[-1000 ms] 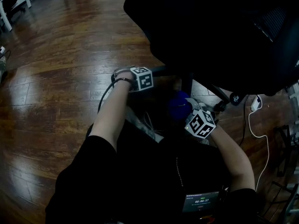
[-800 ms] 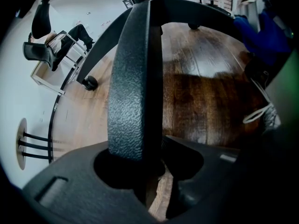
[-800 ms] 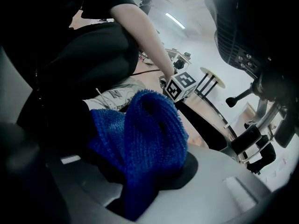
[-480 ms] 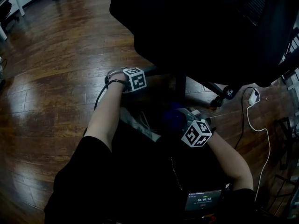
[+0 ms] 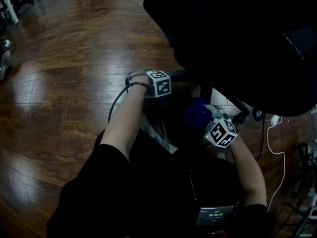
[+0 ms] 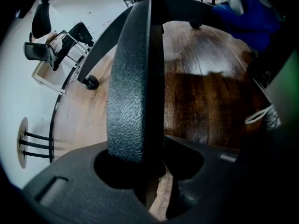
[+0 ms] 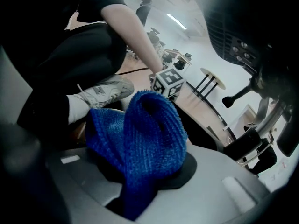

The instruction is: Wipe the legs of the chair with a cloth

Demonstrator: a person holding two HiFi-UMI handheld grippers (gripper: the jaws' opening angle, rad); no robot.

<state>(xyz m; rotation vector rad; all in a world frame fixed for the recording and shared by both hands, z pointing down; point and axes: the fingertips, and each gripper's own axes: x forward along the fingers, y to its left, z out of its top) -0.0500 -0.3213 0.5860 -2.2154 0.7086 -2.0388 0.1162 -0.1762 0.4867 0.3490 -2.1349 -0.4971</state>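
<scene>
Clamping chair leg (image 6: pixel 133 87) in left gripper (image 6: pixel 154 171); long axis running far from jaws toward hub. Gripping bunched blue cloth (image 7: pixel 145 134) in right gripper (image 7: pixel 140 181), right of leg, nearer for wiping.

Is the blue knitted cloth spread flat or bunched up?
Bunched up: the blue knitted cloth loops over itself in thick folds.

Head camera looks steeply down; left gripper camera hugs the chair leg (image 6: pixel 135 78), right one the blue cloth (image 7: pixel 140 139), visible in all three.
</scene>
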